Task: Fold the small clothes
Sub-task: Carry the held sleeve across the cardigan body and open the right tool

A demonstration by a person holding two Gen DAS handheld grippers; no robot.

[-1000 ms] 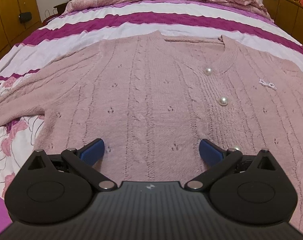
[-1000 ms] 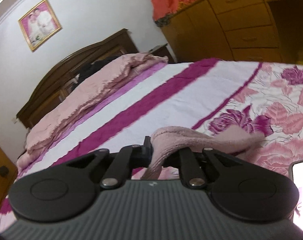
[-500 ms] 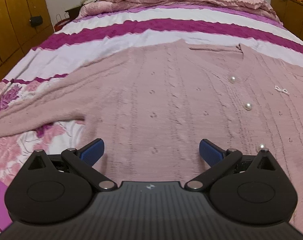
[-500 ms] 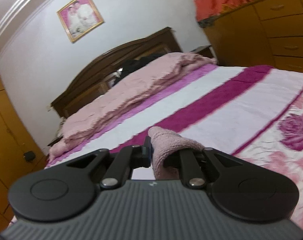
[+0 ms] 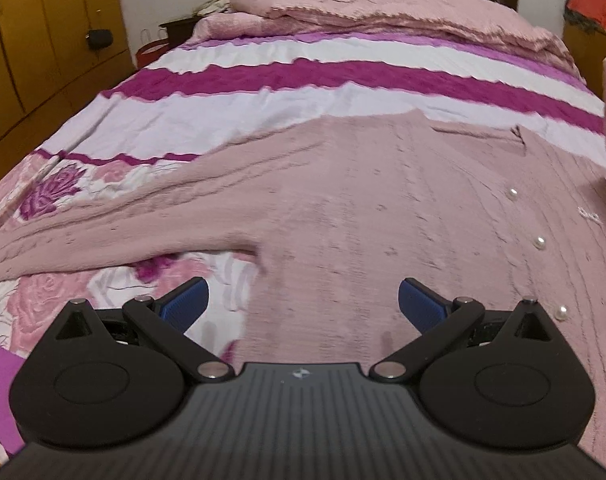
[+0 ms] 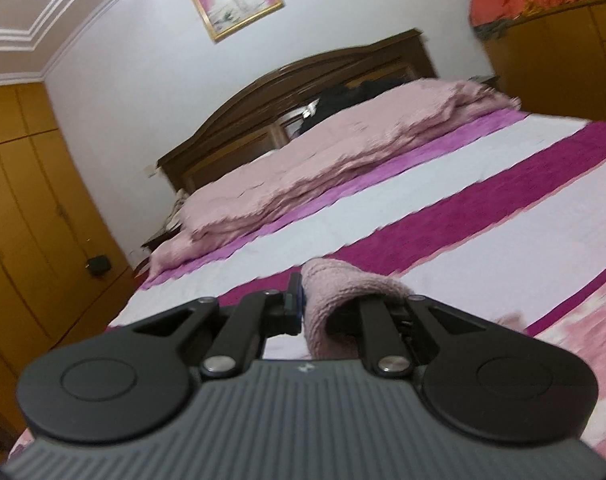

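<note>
1. Striped and floral bedspread (image 5: 343, 56) covers the bed, pink blanket (image 6: 303, 168) near the headboard (image 6: 263, 112);
2. pink cardigan (image 5: 343, 208) lies flat on it;
3. left gripper (image 5: 303, 306) gapes wide, holding nothing;
4. right gripper (image 6: 323, 304) is clamped on a lifted cardigan sleeve (image 6: 343, 288).

The right gripper (image 6: 303, 304) has carried the cardigan sleeve (image 6: 343, 292) across the bed (image 6: 483, 216).

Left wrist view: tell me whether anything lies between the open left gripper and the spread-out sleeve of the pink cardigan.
Nothing visible does. The left gripper hangs open over the pink cardigan. The sleeve runs off to the left on the bedspread; only bare knit and flowered cover lie between it and the fingers.
</note>
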